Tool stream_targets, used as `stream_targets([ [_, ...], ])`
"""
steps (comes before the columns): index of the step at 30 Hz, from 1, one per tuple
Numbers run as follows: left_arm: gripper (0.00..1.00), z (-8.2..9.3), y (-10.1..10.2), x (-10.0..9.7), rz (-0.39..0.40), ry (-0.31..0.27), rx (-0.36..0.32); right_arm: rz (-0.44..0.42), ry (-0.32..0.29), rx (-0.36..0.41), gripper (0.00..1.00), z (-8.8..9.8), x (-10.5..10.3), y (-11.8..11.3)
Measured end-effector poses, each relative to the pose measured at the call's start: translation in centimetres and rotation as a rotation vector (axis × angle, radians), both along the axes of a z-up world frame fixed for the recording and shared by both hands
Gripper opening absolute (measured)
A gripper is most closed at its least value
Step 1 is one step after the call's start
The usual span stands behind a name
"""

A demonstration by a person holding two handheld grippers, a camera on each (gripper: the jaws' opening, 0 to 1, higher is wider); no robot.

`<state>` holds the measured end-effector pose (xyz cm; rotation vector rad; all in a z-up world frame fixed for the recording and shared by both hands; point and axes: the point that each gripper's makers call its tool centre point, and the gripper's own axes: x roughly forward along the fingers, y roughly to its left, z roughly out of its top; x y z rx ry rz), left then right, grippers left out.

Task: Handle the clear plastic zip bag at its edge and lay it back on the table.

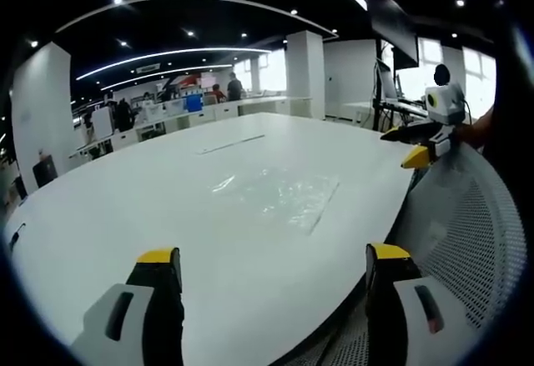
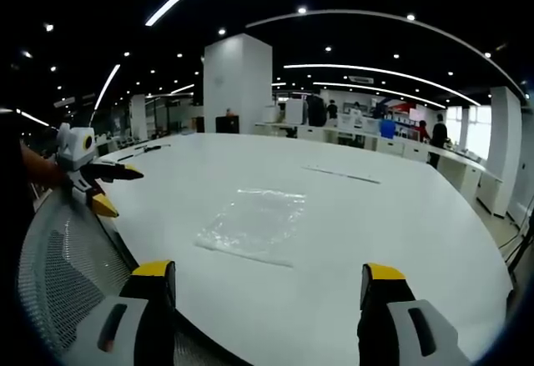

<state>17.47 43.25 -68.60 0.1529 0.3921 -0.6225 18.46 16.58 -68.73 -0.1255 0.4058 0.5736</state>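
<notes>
- Zip bag (image 1: 275, 195) lies flat on table (image 1: 125, 216), ahead of both grippers, w/ a gap.
- Left gripper (image 1: 273, 268) & right gripper (image 2: 269, 284): jaws wide apart, empty.
- Nearest bag edge faces right gripper; prob. nearer one.

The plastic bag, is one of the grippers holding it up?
No, the clear zip bag lies flat on the white table, untouched.
</notes>
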Motion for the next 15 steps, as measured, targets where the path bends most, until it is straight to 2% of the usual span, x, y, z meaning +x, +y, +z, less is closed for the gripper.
stream_targets([
  [15, 0.9, -0.22, 0.07, -0.06, -0.001, 0.012, 0.005, -0.005, -0.001, -0.001, 0.91, 0.06, 0.0, -0.07],
])
